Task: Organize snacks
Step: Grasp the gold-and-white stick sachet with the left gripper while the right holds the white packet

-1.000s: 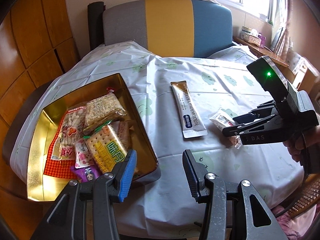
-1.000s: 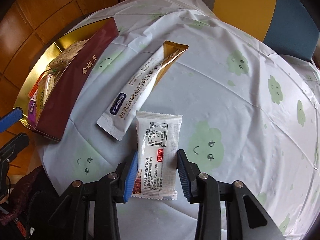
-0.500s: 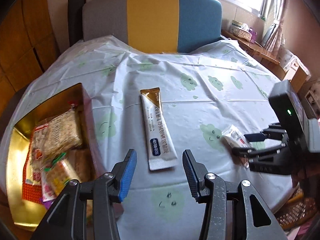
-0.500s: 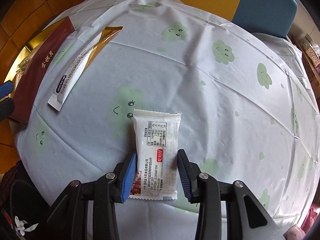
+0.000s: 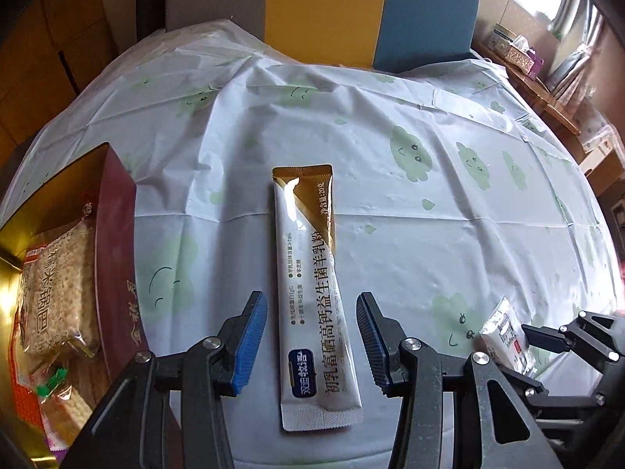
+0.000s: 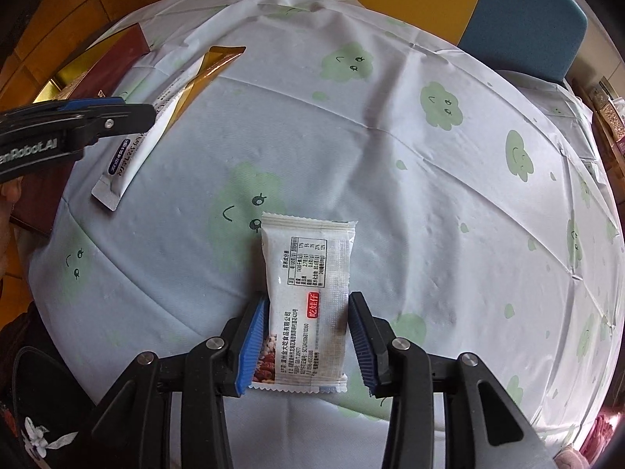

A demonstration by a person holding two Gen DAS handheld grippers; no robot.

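While the gold-lined box (image 5: 117, 242) sits at the far left of the counter (image 5: 449, 242) with several packets already inside, the left gripper (image 5: 310, 338) has swung away from it within the last second and now straddles the long sachet (image 5: 312, 297), jaws spread wide with a clear gap on both sides, gripping nothing. That shift suggests the sachet is this hand's next pick. It lies flat beside the box, a slim white stick with a gold top and a dark blue label near its lower seal, glossy and probably slippery.

Further right, the right gripper (image 6: 308, 342) has kept its fingers either side of the small white packet (image 6: 308, 297) as both travelled toward the counter's near edge. The blue pads sit against or just off the wrapper's edges; whether they actually pinch it I cannot tell. The packet lies printed side up, crimped at both ends, with a red tag, well apart from the box.
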